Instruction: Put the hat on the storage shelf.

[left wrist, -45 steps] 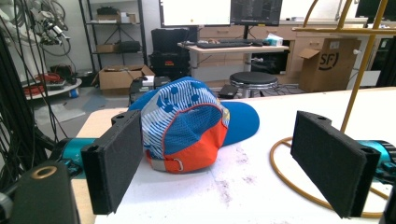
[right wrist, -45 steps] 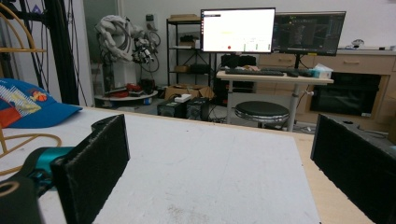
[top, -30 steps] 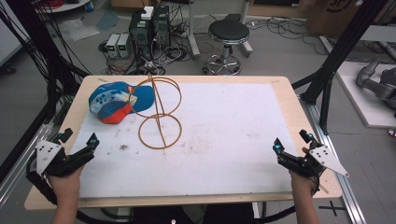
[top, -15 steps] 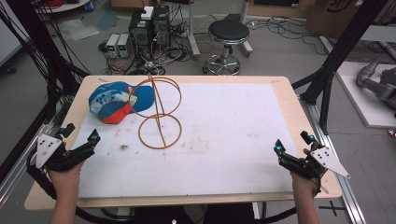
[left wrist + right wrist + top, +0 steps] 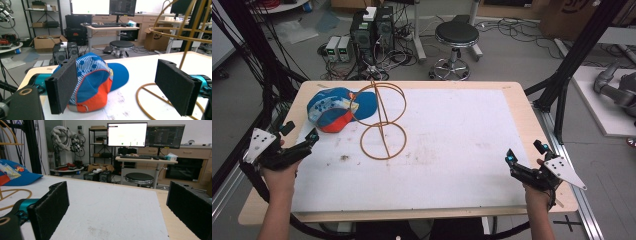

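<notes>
Your left tool (image 5: 297, 145) sits at the near left of the white-topped wooden counter (image 5: 452, 150), jaws spread wide apart and holding nothing. In the left gripper view its two black padded jaws frame the blue, white-striped and orange fabric cap (image 5: 96, 82), which lies on the counter just beyond them, not touching either pad. The cap rests at the far left of the counter, its blue brim pointing right.

Just right of the cap stands the gold wire stand with two rings joined by a slanted rod (image 5: 382, 120). Its lower ring lies flat on the counter; its upper ring is raised and overlaps the cap's brim in the high view. Whether wire and brim touch cannot be told.

Your right tool (image 5: 524, 162) sits at the near right of the counter, well apart from cap and stand. Its jaws are likewise spread, with bare counter between them.

Beyond the far edge, a black round stool (image 5: 456, 35) stands on the floor.
</notes>
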